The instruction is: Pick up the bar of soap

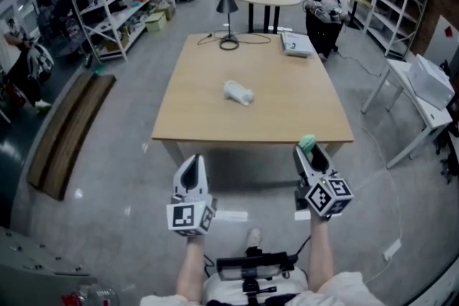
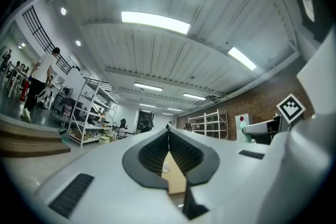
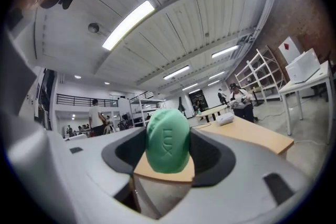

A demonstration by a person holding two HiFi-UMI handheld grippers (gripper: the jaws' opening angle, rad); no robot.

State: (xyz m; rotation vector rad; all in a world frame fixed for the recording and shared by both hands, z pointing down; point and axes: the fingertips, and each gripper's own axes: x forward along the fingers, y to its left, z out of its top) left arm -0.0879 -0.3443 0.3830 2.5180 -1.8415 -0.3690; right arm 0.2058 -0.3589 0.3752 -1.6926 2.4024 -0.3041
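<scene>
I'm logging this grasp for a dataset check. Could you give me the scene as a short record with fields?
held item: green oval bar of soap
right gripper: shut on the soap
left gripper: shut, nothing between its jaws
surface: light wooden table, ahead of both grippers
on table: white crumpled object near the middle; black lamp at the far edge

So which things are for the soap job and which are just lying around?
For the job: green soap bar, clamped in the right gripper.
Just lying about: white crumpled thing, black lamp, white box, all on the wooden table.
</scene>
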